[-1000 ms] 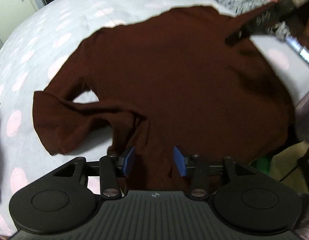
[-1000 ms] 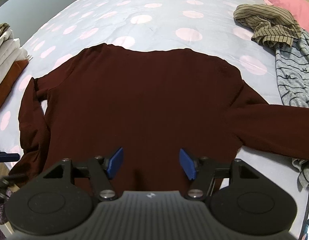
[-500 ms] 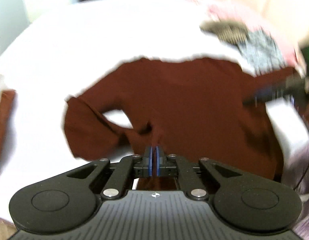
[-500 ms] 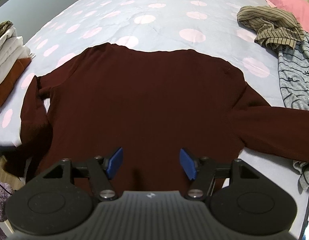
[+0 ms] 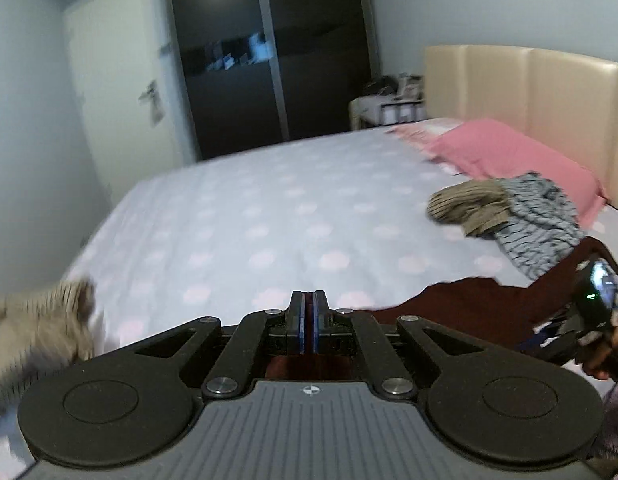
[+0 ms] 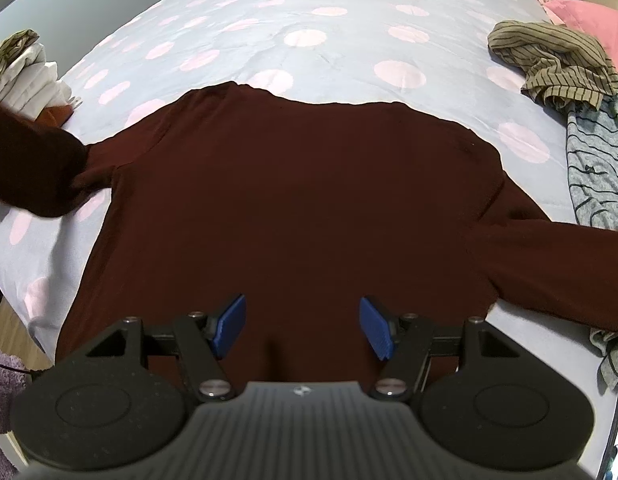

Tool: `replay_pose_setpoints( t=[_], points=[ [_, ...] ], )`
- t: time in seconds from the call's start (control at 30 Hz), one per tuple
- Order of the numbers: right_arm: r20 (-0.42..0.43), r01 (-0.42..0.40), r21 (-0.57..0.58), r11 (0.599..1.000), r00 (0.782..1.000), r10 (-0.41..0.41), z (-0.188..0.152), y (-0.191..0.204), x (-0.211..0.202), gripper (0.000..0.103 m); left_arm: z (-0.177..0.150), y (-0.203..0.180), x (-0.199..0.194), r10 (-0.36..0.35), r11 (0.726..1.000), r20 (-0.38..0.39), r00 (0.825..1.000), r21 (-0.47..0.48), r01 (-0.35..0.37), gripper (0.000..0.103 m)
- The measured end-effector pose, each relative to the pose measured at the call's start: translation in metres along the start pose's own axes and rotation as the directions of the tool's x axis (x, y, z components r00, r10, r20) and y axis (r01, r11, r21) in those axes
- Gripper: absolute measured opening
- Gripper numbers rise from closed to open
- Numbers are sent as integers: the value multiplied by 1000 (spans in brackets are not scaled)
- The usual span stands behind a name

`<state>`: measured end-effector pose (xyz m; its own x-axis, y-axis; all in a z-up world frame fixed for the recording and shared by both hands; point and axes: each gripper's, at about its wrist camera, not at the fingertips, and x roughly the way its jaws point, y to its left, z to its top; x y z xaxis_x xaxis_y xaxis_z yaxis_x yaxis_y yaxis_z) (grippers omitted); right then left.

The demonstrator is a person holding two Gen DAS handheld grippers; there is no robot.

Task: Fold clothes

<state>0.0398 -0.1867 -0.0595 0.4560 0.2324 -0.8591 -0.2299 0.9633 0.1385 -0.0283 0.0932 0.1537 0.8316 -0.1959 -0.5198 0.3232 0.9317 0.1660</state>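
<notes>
The maroon sweater (image 6: 301, 200) lies flat on the dotted bed (image 6: 309, 12). The left gripper (image 5: 308, 322) is clenched on sweater fabric, one sleeve (image 6: 33, 168) raised. The right gripper (image 6: 303, 326) hangs released over the hem. No legible writing shows.

Left wrist view low, facing across bed (image 5: 269, 216) toward headboard, right wrist view close above, both sharing sweater (image 6: 301, 200)

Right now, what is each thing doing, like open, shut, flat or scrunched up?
Left gripper: shut on the dark maroon long-sleeved sweater.
Right gripper: open, holding nothing.
Dark maroon long-sleeved sweater: body flat on the bed, one sleeve lifted.
Olive striped shirt: scrunched up.
Grey patterned garment: rumpled.
White folded stack: folded.
</notes>
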Motion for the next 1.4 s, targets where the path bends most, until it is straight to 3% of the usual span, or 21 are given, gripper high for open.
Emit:
replay_pose_setpoints(
  t=[0.13, 0.27, 0.37, 0.47, 0.7, 0.77, 0.83, 0.9, 1.0, 1.1, 1.23, 1.33, 1.4],
  points=[
    [3, 5, 7, 1000, 1000, -5, -1, -2, -1, 67, 8, -44, -20, -157, 983, 34, 987, 103, 153, 2],
    [2, 5, 14, 1000, 1000, -5, -2, -4, -2, 67, -6, -93, -20, -333, 922, -42, 942, 197, 335, 2],
    [2, 4, 16, 1000, 1000, -4, -3, -5, -2, 67, -29, -124, -11, -445, 855, -167, 880, 212, 472, 2],
    [3, 1, 16, 1000, 1000, -1, -3, -5, -3, 67, -60, -147, 2, -492, 808, -293, 820, 198, 555, 2],
    [2, -9, 4, 1000, 1000, 9, -3, -1, -5, 67, -124, -164, 36, -541, 752, -484, 688, 87, 653, 2],
    [2, -10, 0, 1000, 1000, 10, -3, 1, -5, 67, -137, -165, 43, -546, 745, -516, 660, 61, 664, 2],
    [-1, -12, -2, 1000, 1000, 12, -4, 2, -4, 67, -145, -160, 49, -540, 756, -525, 658, 41, 653, 3],
    [-3, -18, -8, 1000, 1000, 18, -4, 5, -4, 67, -148, -150, 54, -535, 776, -523, 664, 8, 631, 14],
    [-6, -30, -22, 999, 1000, 30, -5, 9, -3, 67, -146, -128, 59, -519, 806, -507, 688, -22, 591, 21],
    [-2, -43, -32, 999, 999, 43, -3, 15, -2, 66, -144, -99, 71, -456, 858, -505, 733, -30, 513, 21],
    [19, -71, -38, 997, 997, 72, 10, 26, -1, 65, -141, -46, 104, -340, 934, -484, 806, -76, 349, 21],
    [45, -100, -44, 994, 994, 101, 25, 37, 1, 61, -148, -12, 136, -281, 959, -451, 847, -101, 265, 21],
    [60, -119, -48, 992, 991, 122, 34, 44, 5, 51, -155, -1, 156, -257, 966, -434, 864, -88, 243, 21]
  ],
)
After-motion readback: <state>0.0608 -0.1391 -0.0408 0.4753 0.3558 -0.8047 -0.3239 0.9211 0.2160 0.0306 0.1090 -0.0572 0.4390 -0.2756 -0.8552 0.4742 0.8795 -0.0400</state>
